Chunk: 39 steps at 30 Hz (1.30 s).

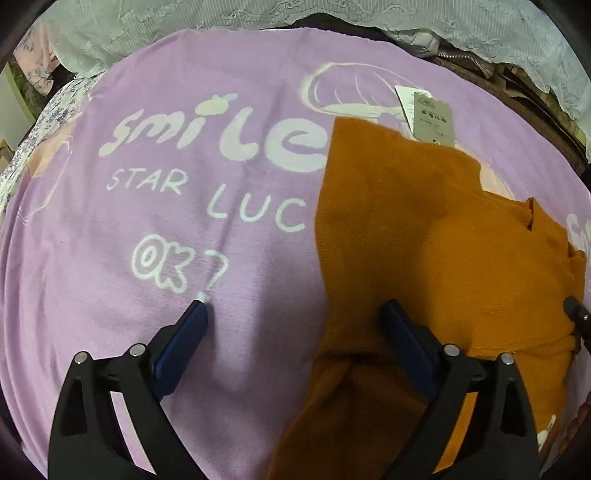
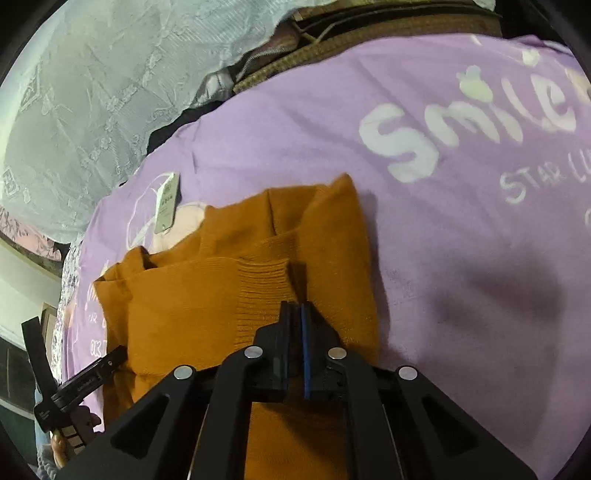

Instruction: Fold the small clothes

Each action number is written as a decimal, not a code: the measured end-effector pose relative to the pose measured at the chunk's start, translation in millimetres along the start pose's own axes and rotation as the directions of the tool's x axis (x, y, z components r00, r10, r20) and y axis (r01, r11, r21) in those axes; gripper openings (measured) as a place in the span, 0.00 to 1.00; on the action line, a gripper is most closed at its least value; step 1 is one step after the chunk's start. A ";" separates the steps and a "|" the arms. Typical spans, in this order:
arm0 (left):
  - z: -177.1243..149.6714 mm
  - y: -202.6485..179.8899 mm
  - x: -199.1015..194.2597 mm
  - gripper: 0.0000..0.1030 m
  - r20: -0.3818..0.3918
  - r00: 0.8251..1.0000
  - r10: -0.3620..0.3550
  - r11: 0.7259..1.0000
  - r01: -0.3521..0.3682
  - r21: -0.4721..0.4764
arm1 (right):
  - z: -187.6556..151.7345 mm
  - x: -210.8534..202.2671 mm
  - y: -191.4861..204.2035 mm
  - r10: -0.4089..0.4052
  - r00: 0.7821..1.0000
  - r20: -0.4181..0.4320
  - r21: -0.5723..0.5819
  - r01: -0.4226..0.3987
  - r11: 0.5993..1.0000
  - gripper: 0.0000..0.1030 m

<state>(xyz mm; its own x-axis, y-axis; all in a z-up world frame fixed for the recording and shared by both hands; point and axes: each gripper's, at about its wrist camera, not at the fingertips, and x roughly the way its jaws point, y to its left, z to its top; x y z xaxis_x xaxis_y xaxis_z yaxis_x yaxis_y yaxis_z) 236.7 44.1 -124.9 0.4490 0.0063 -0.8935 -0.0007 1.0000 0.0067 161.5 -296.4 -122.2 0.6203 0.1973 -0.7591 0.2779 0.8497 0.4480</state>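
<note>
Sweater [image 1: 436, 236]: small orange knit, partly folded, lies on a lilac "smile" blanket [image 1: 184, 221] w/ a paper hang tag [image 1: 430, 116] sticking out at its far end. In the left wrist view it fills the right half of the spread; blanket to its left is bare.

Right gripper [image 2: 294, 310]: jaws all but closed, tips at the ribbed cuff [image 2: 264, 291] of a sleeve lying across the body. Knit seems pinched between the pads, tho the gap is too dark to be sure.

Left gripper [image 1: 293, 308]: jaws spread wide, nothing held. Left fingertip [image 1: 199, 308] touches bare blanket; the right one sits over the sweater's near-left edge.

Step in hand: prob. laying the sleeve flat across the body before the next fold. Judgement only.

Doing it well: keep the cuff pinch shallow, one layer only; draw the sleeve straight so the ribbing lies square, not bunched. Left jaws would need to close on the garment's left edge, not the blanket underneath; the soft pile could snag.

Edges: sweater's left edge runs clean, near to far. Far end lumpy, w/ folds stacked near the tag.

Open room: plenty of blanket left of the sweater. Far side crowded by a pale lace cloth [image 2: 92, 110] and a brown zipped thing [image 2: 351, 33].
</note>
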 end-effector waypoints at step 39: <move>-1.8 -44.8 -3.3 0.95 0.006 1.000 -0.007 0.984 0.006 0.178 | -22.5 16.0 29.4 -0.055 0.998 -0.036 -0.208 0.046 0.977 0.21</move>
<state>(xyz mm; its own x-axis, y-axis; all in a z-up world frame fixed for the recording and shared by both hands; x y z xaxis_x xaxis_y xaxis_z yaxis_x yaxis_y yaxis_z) 233.6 -0.8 -123.1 0.4544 -0.0009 -0.8908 0.1613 0.9836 0.0812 163.1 -257.2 -131.8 0.5776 0.1677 -0.7989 0.1477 0.9410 0.3044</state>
